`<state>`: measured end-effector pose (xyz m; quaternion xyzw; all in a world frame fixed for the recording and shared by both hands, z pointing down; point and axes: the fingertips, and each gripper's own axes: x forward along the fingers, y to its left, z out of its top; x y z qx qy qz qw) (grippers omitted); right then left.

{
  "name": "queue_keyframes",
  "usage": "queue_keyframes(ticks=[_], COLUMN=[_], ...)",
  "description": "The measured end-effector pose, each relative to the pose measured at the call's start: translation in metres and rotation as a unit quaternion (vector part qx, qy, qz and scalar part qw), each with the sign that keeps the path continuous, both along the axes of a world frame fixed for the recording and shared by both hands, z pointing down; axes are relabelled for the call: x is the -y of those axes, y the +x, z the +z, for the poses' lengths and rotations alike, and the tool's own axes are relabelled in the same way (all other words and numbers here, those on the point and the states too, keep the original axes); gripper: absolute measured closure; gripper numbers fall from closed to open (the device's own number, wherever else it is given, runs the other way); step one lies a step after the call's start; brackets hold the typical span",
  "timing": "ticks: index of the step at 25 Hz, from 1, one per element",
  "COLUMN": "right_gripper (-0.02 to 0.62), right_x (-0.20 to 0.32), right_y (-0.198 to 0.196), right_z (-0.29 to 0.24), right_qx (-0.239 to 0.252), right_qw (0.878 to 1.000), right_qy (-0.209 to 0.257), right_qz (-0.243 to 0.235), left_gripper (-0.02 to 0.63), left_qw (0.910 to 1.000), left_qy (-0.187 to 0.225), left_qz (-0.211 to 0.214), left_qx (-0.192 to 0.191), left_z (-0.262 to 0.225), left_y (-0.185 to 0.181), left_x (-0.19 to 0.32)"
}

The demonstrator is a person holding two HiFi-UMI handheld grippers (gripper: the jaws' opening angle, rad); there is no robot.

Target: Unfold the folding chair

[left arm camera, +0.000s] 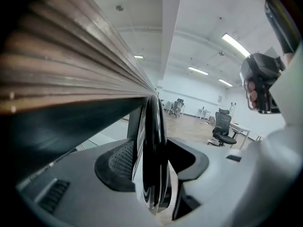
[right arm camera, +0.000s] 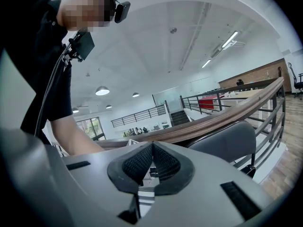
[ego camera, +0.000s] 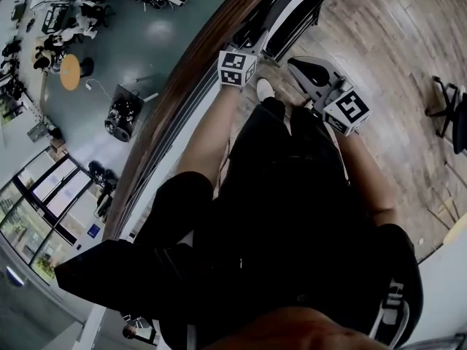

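Left gripper [left arm camera: 154,169]: jaws stand wide apart. The glossy black rim [left arm camera: 152,126] of the folding chair [ego camera: 290,12] runs up between them. Gaps show on both sides, so the pads are not pressing and nothing is gripped.

Right gripper [right arm camera: 152,148]: jaws together, ribbed pads meeting at the tips, nothing between them. In the left gripper view it sits high on the right, held in a hand [left arm camera: 254,94].

Head view: both marker cubes sit out in front of the person's dark clothing [ego camera: 292,217]. The left cube [ego camera: 237,68] is near the wooden handrail [ego camera: 182,71]; the right cube [ego camera: 349,110] is apart from it, to the right. One white shoe [ego camera: 265,90] shows between them, on the floor.

Folding chair: folded flat, upright, set close against the railing just beyond the grippers. Its grey padded panel [right arm camera: 222,143] shows just past the right gripper's tips, below the handrail.

Farther: plank floor [ego camera: 394,35] to the right, and a black office chair [left arm camera: 222,129] well off. Past the handrail is a lower floor [ego camera: 146,42] with a round wooden table [ego camera: 70,71].
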<state>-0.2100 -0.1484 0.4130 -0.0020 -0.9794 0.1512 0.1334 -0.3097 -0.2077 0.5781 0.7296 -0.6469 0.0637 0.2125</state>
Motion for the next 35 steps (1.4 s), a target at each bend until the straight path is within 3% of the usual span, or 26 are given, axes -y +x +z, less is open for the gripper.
queue_keyframes(ticks=[7,21,29,35], right_gripper=[0.588,0.588,0.588,0.588], right_x=[0.001,0.01,0.037,0.061], right_y=[0.008,0.03,0.068,0.088], right_z=[0.002,0.006,0.05,0.091], right_qx=[0.0,-0.016,-0.086,-0.117], right_qw=[1.0,0.997,0.976,0.958], right_qy=[0.002,-0.007,-0.067,-0.123], right_qz=[0.011,0.08,0.187,0.231], left_gripper=[0.465,0.485,0.486,0.486], left_qw=[0.9999,0.9999,0.9996,0.9993], left_qy=[0.002,-0.008,-0.004,-0.007], left_qz=[0.01,0.013,0.024,0.022], left_qx=[0.005,0.002,0.014,0.029], left_z=[-0.002,-0.006,-0.014,-0.02], left_y=[0.005,0.004,0.039,0.064], left_x=[0.008,0.007,-0.002,-0.002])
